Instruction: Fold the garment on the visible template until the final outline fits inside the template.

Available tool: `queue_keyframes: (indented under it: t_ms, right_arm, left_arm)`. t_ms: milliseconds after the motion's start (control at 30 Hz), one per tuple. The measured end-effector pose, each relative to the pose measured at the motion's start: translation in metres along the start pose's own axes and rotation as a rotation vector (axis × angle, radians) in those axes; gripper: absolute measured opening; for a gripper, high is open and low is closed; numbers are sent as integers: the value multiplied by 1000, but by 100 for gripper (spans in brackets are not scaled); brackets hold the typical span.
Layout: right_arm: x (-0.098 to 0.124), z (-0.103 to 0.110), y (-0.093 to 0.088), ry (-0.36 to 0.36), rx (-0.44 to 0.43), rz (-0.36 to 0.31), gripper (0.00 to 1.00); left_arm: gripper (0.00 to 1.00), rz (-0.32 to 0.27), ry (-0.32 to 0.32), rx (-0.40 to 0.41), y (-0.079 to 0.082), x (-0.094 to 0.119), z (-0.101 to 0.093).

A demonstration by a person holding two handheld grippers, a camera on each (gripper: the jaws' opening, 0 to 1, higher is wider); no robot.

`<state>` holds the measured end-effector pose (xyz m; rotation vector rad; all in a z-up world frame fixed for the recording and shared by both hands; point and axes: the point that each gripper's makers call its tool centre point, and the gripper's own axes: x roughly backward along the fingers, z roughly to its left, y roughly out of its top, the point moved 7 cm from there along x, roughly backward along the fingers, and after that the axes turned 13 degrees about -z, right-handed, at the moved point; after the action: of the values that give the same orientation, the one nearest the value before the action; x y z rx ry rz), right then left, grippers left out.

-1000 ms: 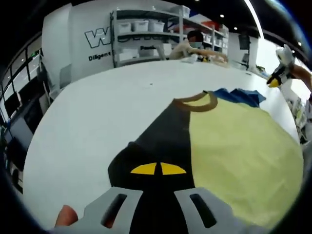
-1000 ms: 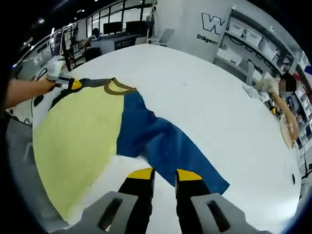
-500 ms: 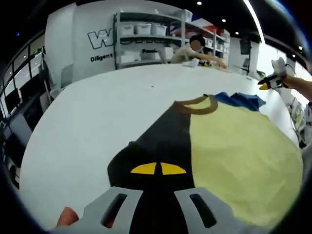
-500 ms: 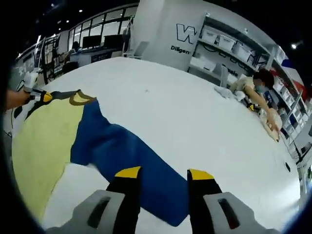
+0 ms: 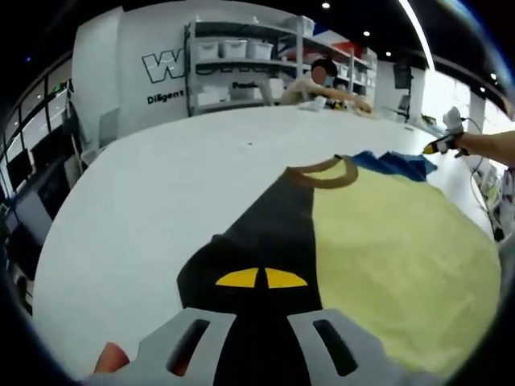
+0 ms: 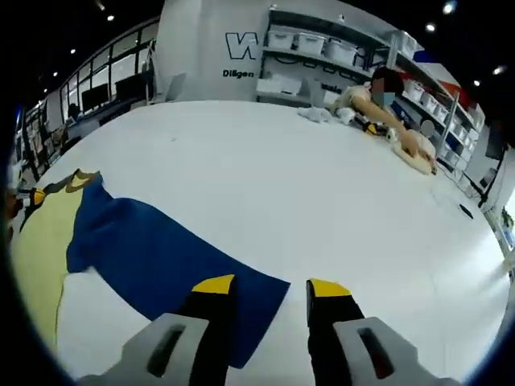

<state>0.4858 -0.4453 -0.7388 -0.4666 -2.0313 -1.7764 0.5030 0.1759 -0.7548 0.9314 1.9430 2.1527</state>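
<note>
Pinching the black sleeve (image 5: 261,241) of the garment (image 5: 402,241) on the white table (image 5: 145,201), left gripper (image 5: 261,278) is closed while right gripper (image 6: 270,286) hangs parted, empty, over the blue sleeve (image 6: 161,265), likely grabbing it next for folding inward.

Wall logo (image 5: 163,66): I read a large outlined "W".
Wall lettering (image 5: 164,97): beneath it I read "Diligent", cut off by the shelves.

the shirt (image 6: 145,257) runs off the picture's left edge. in the left gripper view its black sleeve (image 5: 257,241) end hides under the jaws.
</note>
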Motion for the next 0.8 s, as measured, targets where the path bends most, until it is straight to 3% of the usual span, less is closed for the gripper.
queue_keyframes:
  t_ms: [233, 300, 333, 433, 600, 800]
  right_arm:
    - [-9, -3, -10, 16, -58, 31, 28]
    - [-11, -3, -8, 23, -122, 10, 24]
    - [-11, -3, -8, 23, -86, 11, 23]
    - [-14, 2, -5, 57, -78, -13, 12]
    - [-22, 15, -3, 88, -49, -9, 1]
    - [-12, 8, 2, 38, -19, -44, 0]
  left_arm:
    - [0, 3, -5, -7, 1, 1, -1]
    - [0, 4, -5, -8, 1, 1, -1]
    - [0, 5, -5, -10, 1, 1, -1]
    - [0, 4, -2, -11, 2, 2, -2]
    - [0, 7, -2, -19, 2, 2, -2]
    - [0, 10, -1, -29, 2, 2, -3]
